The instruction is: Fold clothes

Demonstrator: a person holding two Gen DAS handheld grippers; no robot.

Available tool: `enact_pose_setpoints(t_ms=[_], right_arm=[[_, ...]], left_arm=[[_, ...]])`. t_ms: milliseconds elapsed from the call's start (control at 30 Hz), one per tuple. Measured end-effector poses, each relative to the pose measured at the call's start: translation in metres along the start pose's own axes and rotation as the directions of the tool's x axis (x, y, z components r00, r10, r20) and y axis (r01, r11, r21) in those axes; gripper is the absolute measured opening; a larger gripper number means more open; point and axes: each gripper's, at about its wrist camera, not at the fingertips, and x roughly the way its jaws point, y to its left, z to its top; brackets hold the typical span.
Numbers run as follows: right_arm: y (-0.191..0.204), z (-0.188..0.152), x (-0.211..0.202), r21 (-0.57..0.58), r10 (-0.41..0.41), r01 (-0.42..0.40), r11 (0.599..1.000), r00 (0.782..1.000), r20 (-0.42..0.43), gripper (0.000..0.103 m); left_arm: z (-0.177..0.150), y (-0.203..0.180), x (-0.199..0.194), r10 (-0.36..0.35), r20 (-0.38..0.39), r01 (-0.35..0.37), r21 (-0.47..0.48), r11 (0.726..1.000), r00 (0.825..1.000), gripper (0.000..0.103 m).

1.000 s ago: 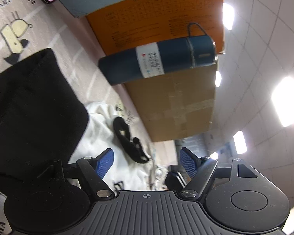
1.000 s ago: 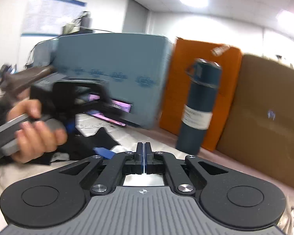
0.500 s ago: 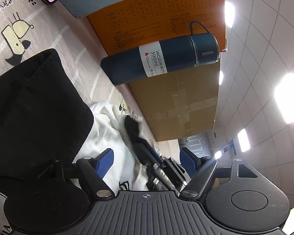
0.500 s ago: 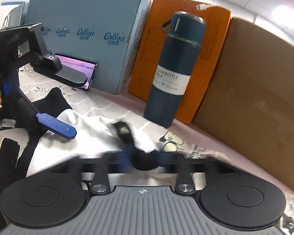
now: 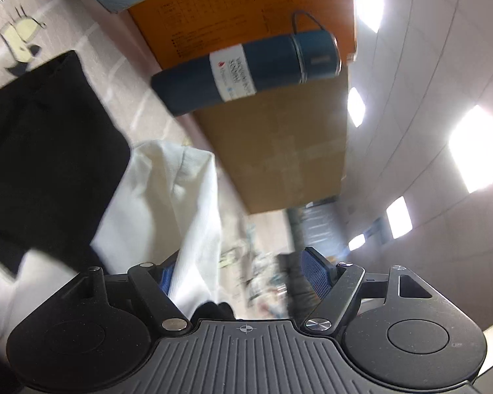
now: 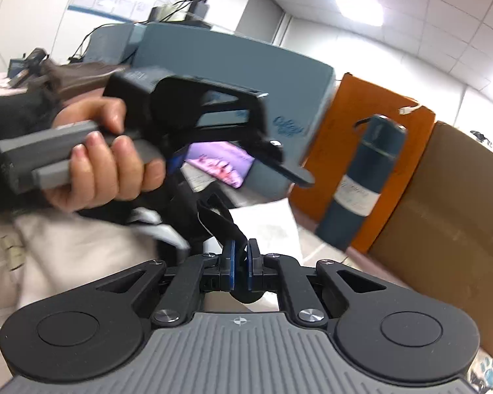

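Observation:
A white garment (image 5: 167, 197) with black trim (image 6: 220, 216) hangs lifted over the patterned table cover (image 5: 92, 42). My right gripper (image 6: 241, 256) is shut on that black trim, and the white cloth (image 6: 266, 226) shows beyond it. My left gripper (image 5: 240, 274) stands open, and the raised white cloth drapes in front of its left pad without being pinched. A black garment (image 5: 42, 164) lies at the left. In the right wrist view a hand (image 6: 105, 170) holds the left gripper above the clothes.
A dark blue vacuum bottle (image 6: 358, 190) stands at the back, in front of an orange box (image 6: 371, 121) and a brown cardboard box (image 6: 443, 223). A blue-grey box (image 6: 233, 75) with a lit phone (image 6: 217, 164) leaning on it stands at the back left.
The right gripper dropped to the black trim and now holds it raised. The white cloth has risen in front of the left gripper's fingers. The left gripper barely moved.

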Motion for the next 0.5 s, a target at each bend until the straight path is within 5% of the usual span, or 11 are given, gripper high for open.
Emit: enact_pose_setpoints(t_ms=[67,100,167,233,267,367,500], right_arm=[[0.008,-0.002,-0.002,0.018,0.021,-0.021,1.0,1.0,-0.009,0.006],[0.013,-0.003,-0.002,0.024,0.018,-0.017,1.0,1.0,-0.019,0.006],[0.019,-0.005,-0.007,0.051,-0.002,0.004,0.999,0.999,-0.04,0.011],[0.019,-0.01,-0.025,0.121,-0.05,0.054,0.991,0.998,-0.036,0.046],[0.014,-0.013,-0.037,0.162,-0.088,0.092,0.982,0.996,-0.031,0.052],[-0.002,-0.026,-0.074,0.286,-0.218,0.22,0.933,0.975,-0.037,0.062],[-0.04,-0.057,-0.118,0.457,-0.407,0.428,0.78,0.901,-0.149,0.065]], left_arm=[[-0.008,-0.003,-0.002,0.068,-0.004,-0.067,0.048,0.997,0.998,0.067],[-0.01,-0.005,-0.001,0.108,-0.006,-0.107,0.084,0.991,0.994,0.049],[-0.014,-0.007,0.0,0.182,-0.01,-0.178,0.151,0.972,0.983,0.029],[-0.018,-0.009,0.0,0.238,-0.011,-0.232,0.196,0.953,0.971,0.014],[-0.02,-0.011,0.0,0.259,-0.009,-0.251,0.216,0.943,0.966,0.004],[-0.027,-0.02,-0.011,0.261,0.002,-0.253,0.245,0.936,0.965,0.002],[-0.036,-0.026,-0.011,0.367,0.011,-0.35,0.324,0.879,0.93,0.003]])
